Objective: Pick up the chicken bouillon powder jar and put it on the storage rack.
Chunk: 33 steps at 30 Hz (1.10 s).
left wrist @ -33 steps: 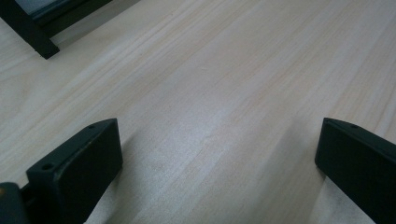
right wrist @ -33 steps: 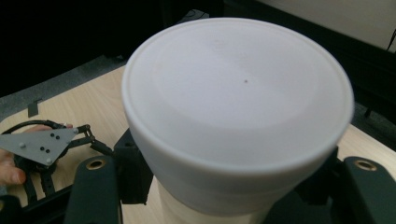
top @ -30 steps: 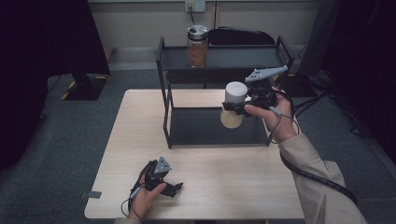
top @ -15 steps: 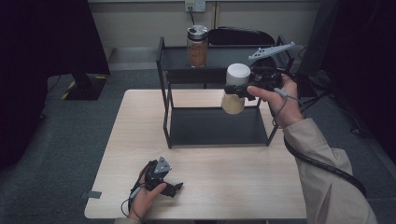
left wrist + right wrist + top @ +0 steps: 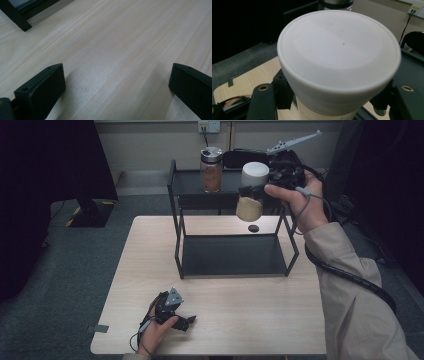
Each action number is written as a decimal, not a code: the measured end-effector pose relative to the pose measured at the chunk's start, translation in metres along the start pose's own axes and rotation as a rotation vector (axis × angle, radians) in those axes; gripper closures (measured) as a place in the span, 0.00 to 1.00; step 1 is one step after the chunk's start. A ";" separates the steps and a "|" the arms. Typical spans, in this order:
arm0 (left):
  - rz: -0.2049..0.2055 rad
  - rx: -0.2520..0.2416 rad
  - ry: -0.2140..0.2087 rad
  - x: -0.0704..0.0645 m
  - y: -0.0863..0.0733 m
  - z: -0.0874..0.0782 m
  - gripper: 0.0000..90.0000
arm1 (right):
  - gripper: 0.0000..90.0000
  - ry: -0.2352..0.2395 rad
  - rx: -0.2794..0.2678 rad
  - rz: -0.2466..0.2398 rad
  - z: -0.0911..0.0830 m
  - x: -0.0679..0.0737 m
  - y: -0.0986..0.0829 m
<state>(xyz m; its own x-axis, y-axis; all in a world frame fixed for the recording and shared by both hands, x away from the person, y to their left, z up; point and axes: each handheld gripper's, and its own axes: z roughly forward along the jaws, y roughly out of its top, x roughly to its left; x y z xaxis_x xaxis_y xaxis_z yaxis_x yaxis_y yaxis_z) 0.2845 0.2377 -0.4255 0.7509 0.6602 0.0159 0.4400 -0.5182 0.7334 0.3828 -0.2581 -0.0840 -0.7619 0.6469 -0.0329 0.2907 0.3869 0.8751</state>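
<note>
**White-lidded jar held over rack's top shelf**

- Right gripper: clamped on the jar just below its white lid, carrying it in the air at top-shelf height of the black rack, probably for setting beside the metal-lidded jar there.
- Left gripper: parked on the table, jaws spread wide, nothing between them.
- Unclear: the held jar's pale contents; its lower body is cut off in the right gripper view.

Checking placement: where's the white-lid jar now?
High view: the white-lid jar is clamped in the right gripper at the shelf's top tier, right of the metal-lid jar.
</note>
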 end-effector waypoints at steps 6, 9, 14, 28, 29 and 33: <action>0.002 0.000 0.001 0.000 0.000 0.000 0.00 | 0.39 -0.031 -0.004 -0.001 0.003 -0.002 0.021; 0.001 0.000 0.001 0.000 0.000 0.000 0.00 | 0.39 -0.053 -0.002 0.003 0.009 -0.004 0.030; 0.001 0.000 0.001 0.000 0.000 0.000 0.00 | 0.39 -0.079 -0.002 0.012 0.019 -0.010 0.041; 0.000 0.000 0.001 0.000 0.000 0.000 0.00 | 0.39 -0.134 0.005 0.056 0.056 -0.032 0.053; 0.000 0.000 0.000 0.000 0.000 0.000 0.00 | 0.39 -0.137 0.007 0.059 0.058 -0.034 0.054; 0.000 0.000 0.000 0.000 0.000 0.000 0.00 | 0.39 -0.146 0.011 0.064 0.063 -0.036 0.055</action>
<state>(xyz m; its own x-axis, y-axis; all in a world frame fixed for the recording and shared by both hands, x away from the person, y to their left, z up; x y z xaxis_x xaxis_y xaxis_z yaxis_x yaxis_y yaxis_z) 0.2844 0.2377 -0.4256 0.7506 0.6605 0.0162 0.4400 -0.5179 0.7336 0.4623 -0.2187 -0.0647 -0.6498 0.7586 -0.0477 0.3430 0.3487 0.8722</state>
